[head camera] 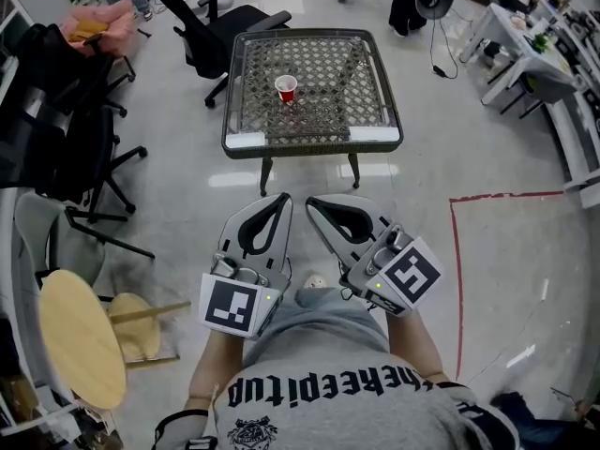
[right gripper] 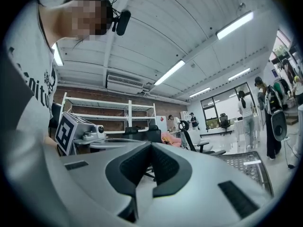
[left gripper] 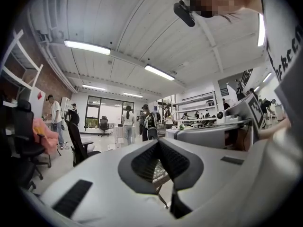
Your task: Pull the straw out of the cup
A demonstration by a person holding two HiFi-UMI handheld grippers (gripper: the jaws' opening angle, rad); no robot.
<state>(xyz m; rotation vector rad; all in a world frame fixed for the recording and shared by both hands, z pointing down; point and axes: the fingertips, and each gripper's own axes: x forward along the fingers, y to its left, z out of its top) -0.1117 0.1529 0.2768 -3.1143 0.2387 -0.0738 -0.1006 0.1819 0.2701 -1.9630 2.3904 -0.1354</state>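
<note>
A red cup (head camera: 286,88) stands upright near the middle of a small wicker-top table (head camera: 248,140) ahead of me; I cannot make out a straw in it at this distance. Both grippers are held close to my body, well short of the table and pointing level toward it. The left gripper (head camera: 281,199) is shut with nothing between its tips, as the left gripper view also shows for this gripper (left gripper: 158,141). The right gripper (head camera: 312,202) is likewise shut and empty, its tips touching (right gripper: 150,144). The table's corner (right gripper: 246,164) appears at the right of the right gripper view.
A black office chair (head camera: 220,26) stands behind the table, with more chairs (head camera: 66,129) at the left. A round wooden stool (head camera: 80,336) is at my lower left. Red floor tape (head camera: 457,251) marks the right. Desks (head camera: 544,54) fill the far right corner. People stand in the distance (left gripper: 128,122).
</note>
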